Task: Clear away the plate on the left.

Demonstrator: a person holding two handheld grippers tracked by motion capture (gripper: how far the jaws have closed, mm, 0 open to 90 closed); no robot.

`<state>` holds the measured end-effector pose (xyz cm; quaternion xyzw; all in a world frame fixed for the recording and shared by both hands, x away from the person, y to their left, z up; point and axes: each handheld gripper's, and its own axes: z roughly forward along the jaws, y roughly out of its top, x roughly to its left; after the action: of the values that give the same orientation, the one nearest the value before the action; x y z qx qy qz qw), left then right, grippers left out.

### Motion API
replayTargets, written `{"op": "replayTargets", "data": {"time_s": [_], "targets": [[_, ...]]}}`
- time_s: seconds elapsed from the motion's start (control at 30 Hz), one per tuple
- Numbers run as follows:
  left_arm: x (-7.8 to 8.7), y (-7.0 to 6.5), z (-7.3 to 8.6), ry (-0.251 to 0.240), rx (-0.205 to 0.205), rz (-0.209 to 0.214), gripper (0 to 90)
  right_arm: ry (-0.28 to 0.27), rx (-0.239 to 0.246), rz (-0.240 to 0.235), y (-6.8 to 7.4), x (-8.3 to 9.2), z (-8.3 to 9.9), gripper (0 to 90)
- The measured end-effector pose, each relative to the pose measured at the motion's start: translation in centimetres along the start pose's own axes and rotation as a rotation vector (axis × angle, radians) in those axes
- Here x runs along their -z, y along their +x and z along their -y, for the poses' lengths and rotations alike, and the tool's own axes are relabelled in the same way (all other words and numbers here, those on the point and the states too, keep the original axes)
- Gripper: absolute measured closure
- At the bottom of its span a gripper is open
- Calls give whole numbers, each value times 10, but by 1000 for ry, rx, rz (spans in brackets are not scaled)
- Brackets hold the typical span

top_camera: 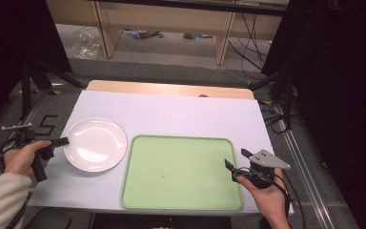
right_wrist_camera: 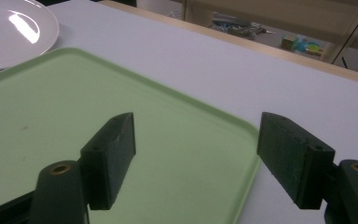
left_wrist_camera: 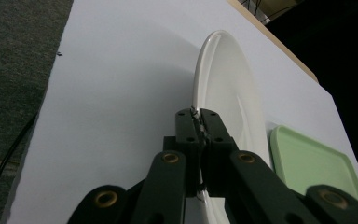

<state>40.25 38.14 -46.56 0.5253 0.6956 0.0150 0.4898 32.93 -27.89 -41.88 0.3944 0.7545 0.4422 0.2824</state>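
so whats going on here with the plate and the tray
A person works at a white table with a tool in each hand. The left tool is pinched shut on the rim of the white plate, which sits just left of the empty green tray. The right tool hangs open over the tray's near right corner, holding nothing.

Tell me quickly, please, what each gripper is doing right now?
Left gripper: shut on the rim of the white plate.
Right gripper: open, holding nothing, at the green tray.

Grey carpet floor [top_camera: 171, 67], wooden shelving [top_camera: 167, 19] behind, black cables [top_camera: 248, 43] trailing beside dark curtains [top_camera: 333, 71]
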Motion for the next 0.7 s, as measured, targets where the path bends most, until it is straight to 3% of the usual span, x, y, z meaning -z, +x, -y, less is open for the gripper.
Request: {"op": "replayTargets", "data": {"time_s": [0.3, 0.7], "targets": [[0, 1, 0, -5, 23, 27, 872, 0, 0, 0, 0, 0, 0, 292], [0, 3, 1, -5, 49, 31, 872, 8, -13, -7, 0, 1, 0, 295]]}}
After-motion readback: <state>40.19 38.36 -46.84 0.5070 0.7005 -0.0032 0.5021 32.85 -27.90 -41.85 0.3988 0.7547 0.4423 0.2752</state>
